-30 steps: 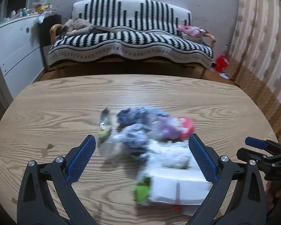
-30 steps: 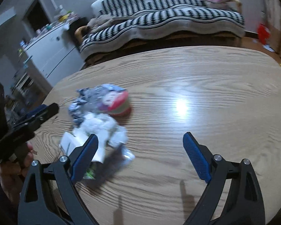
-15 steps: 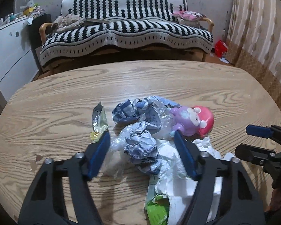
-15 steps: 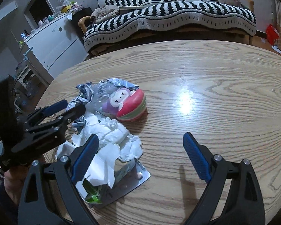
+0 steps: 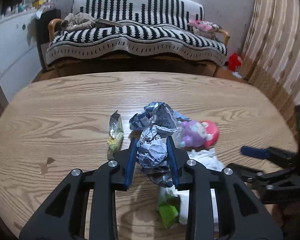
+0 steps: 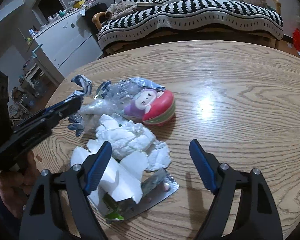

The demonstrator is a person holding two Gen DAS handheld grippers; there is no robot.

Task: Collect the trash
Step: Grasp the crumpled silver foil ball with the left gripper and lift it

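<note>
A pile of trash lies on the wooden table (image 5: 60, 110). My left gripper (image 5: 152, 140) is closing, and its blue pads press both sides of a crumpled blue-and-silver wrapper (image 5: 152, 152). In the right wrist view the left gripper (image 6: 70, 106) comes in from the left, with the wrapper (image 6: 82, 84) sticking out past its tips. My right gripper (image 6: 150, 143) hovers over crumpled white tissue (image 6: 130, 138); its jaws are closing slowly but stand wide, touching nothing. A blister pack (image 6: 162, 188) and a green wrapper (image 5: 168, 210) lie under the tissue.
A pink and purple squishy toy (image 5: 198, 134) sits right of the pile, another crumpled wrapper (image 5: 156, 116) behind it, a yellow-silver sachet (image 5: 115, 134) to the left. A striped sofa (image 5: 136, 40) stands beyond the table, a white cabinet (image 6: 66, 40) at left.
My left gripper's jaws went from wide open to clamped around the crumpled wrapper. The right gripper drew nearer to the white tissue and its jaws narrowed a little.
</note>
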